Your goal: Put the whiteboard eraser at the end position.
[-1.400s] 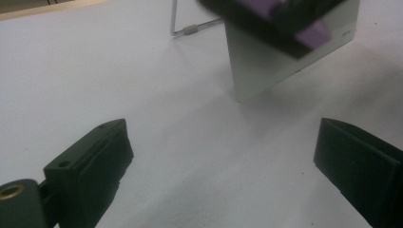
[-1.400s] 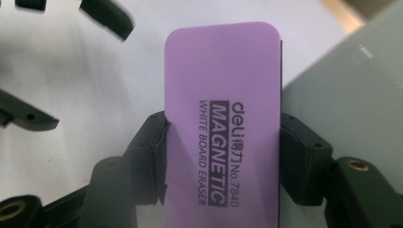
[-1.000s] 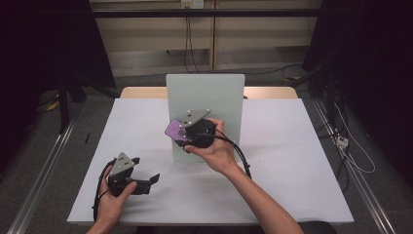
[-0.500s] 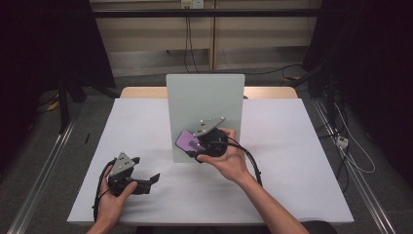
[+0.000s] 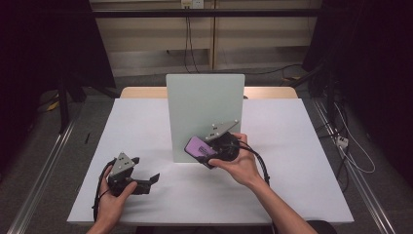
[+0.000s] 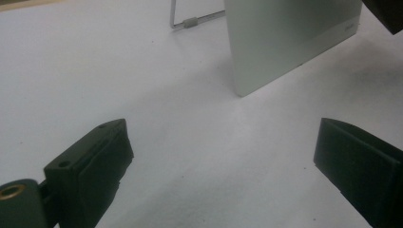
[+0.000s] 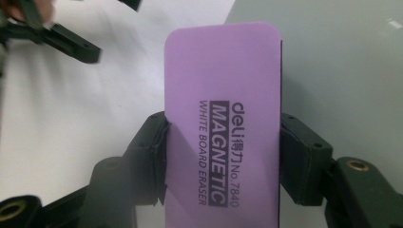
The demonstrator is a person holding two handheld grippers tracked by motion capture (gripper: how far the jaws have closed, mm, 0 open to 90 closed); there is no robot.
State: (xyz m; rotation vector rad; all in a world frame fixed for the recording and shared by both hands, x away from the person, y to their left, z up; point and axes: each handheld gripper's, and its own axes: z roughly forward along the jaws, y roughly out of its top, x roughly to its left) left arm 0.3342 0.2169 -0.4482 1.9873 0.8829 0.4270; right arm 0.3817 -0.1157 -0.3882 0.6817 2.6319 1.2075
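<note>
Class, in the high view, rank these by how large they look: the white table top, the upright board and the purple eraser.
1. White table top
2. Upright board
3. Purple eraser, clamped in the right gripper against the board's lower edge

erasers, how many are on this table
1: the purple eraser is clamped in the right gripper, against the lower part of the upright whiteboard. Others could be hidden behind the board.

The right gripper [image 7: 223, 161] clamps a purple whiteboard eraser [image 7: 222, 90] by its two long edges, both black jaws pressed against its sides. Its printed face reads "deli MAGNETIC WHITE BOARD ERASER No. 7840". Behind it stands a pale green board [image 7: 342, 61]; the white tabletop [image 7: 81, 109] and left gripper [image 7: 52, 35] lie upper left.
</note>
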